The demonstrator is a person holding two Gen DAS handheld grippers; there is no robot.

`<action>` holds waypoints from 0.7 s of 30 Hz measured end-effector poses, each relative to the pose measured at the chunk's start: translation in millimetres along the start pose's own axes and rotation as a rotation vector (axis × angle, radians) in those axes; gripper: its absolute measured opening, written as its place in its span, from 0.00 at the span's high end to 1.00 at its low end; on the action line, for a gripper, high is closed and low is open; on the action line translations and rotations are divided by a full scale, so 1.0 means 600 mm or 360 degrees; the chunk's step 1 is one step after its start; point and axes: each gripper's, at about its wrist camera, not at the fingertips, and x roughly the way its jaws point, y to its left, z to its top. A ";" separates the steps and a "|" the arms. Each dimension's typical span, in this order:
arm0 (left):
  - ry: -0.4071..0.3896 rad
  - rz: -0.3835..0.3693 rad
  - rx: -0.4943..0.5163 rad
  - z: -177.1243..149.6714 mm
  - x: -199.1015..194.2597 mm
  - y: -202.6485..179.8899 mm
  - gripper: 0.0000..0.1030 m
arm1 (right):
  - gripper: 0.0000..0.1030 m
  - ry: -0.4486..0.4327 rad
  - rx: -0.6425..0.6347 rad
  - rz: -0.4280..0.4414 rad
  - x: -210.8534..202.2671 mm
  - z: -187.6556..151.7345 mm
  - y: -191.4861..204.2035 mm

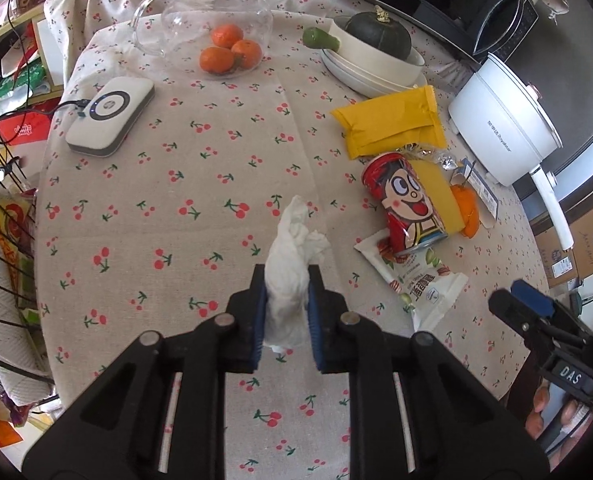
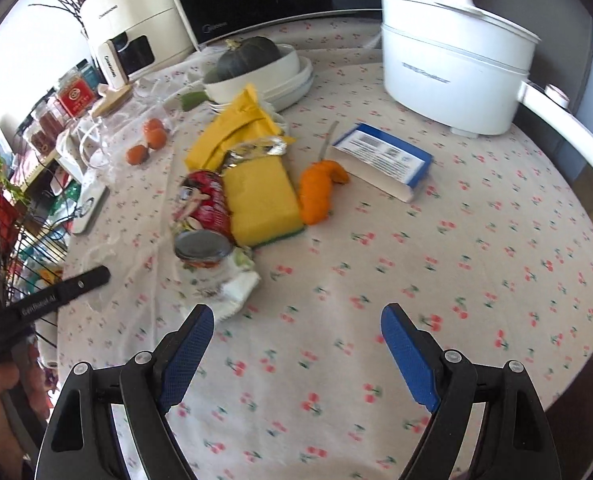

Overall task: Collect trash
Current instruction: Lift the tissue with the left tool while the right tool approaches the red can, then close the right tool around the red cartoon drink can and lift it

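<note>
My left gripper [image 1: 287, 280] is shut on a crumpled white tissue [image 1: 292, 264] and holds it just above the cherry-print tablecloth [image 1: 176, 208]. To its right lie a red cartoon can [image 1: 406, 204] on its side, a white snack wrapper [image 1: 420, 280], a yellow sponge [image 1: 436, 196], orange peel [image 1: 466, 210] and a yellow packet [image 1: 392, 120]. My right gripper [image 2: 296, 320] is open and empty above the cloth, near the can [image 2: 204, 216], the wrapper [image 2: 232, 284], the sponge [image 2: 262, 200] and the peel [image 2: 318, 192]. It also shows at the right edge of the left wrist view [image 1: 524, 300].
A glass teapot [image 1: 212, 24] over tangerines [image 1: 230, 50], a white charger [image 1: 110, 114], a bowl with a squash [image 1: 376, 46], a white electric pot [image 2: 452, 68] and a blue-white box [image 2: 384, 160] stand on the table. A wire basket [image 1: 0, 248] is at the left edge.
</note>
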 end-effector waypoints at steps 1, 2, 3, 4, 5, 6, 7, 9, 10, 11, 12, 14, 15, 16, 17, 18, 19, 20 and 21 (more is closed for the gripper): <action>-0.0007 0.0021 0.0024 0.000 -0.003 0.001 0.80 | 0.16 -0.0006 -0.0044 -0.0001 0.013 0.008 0.020; -0.0015 0.0041 0.0042 0.000 -0.006 0.004 0.80 | 0.16 -0.0014 -0.0084 -0.0008 0.026 0.015 0.038; -0.0023 0.0055 0.0050 0.000 -0.009 0.009 0.80 | 0.17 -0.0020 -0.0109 -0.0012 0.039 0.022 0.051; -0.0027 0.0060 0.0045 0.001 -0.012 0.016 0.80 | 0.18 -0.0022 -0.0126 -0.0007 0.051 0.028 0.064; -0.0029 0.0057 0.0033 0.001 -0.013 0.023 0.80 | 0.19 -0.0018 -0.0137 0.0002 0.062 0.034 0.075; -0.0028 0.0053 0.0017 0.002 -0.014 0.030 0.80 | 0.20 -0.0012 -0.0144 0.0007 0.073 0.040 0.084; -0.0026 0.0052 0.0006 0.002 -0.015 0.035 0.80 | 0.22 -0.0004 -0.0151 0.0003 0.084 0.044 0.092; -0.0018 0.0050 -0.0005 0.001 -0.014 0.043 0.80 | 0.26 0.0008 -0.0171 -0.0016 0.102 0.053 0.105; -0.0014 0.0050 -0.0006 0.000 -0.013 0.044 0.80 | 0.27 0.0011 -0.0178 -0.0028 0.108 0.056 0.111; -0.0011 0.0048 -0.0005 -0.001 -0.013 0.046 0.80 | 0.28 0.0017 -0.0181 -0.0038 0.115 0.059 0.115; -0.0008 0.0047 -0.0003 -0.001 -0.012 0.046 0.80 | 0.28 0.0027 -0.0180 -0.0049 0.122 0.062 0.118; -0.0004 0.0045 0.0001 -0.002 -0.013 0.047 0.80 | 0.29 0.0036 -0.0179 -0.0080 0.132 0.065 0.121; -0.0004 0.0045 0.0002 -0.003 -0.014 0.047 0.80 | 0.30 0.0035 -0.0183 -0.0092 0.135 0.067 0.123; -0.0004 0.0044 0.0002 -0.004 -0.015 0.047 0.80 | 0.33 0.0033 -0.0193 -0.0099 0.136 0.070 0.124; -0.0004 0.0042 0.0002 -0.004 -0.015 0.046 0.80 | 0.40 0.0029 -0.0210 -0.0089 0.136 0.071 0.126; -0.0005 0.0041 0.0002 -0.004 -0.016 0.045 0.80 | 0.40 0.0029 -0.0221 -0.0077 0.133 0.071 0.126; -0.0007 0.0037 0.0001 -0.005 -0.018 0.043 0.80 | 0.41 0.0034 -0.0228 -0.0068 0.130 0.071 0.126; -0.0009 0.0033 0.0000 -0.005 -0.019 0.041 0.80 | 0.42 0.0034 -0.0232 -0.0061 0.127 0.070 0.126; -0.0011 0.0027 0.0000 -0.005 -0.020 0.038 0.80 | 0.42 0.0036 -0.0227 -0.0048 0.122 0.068 0.124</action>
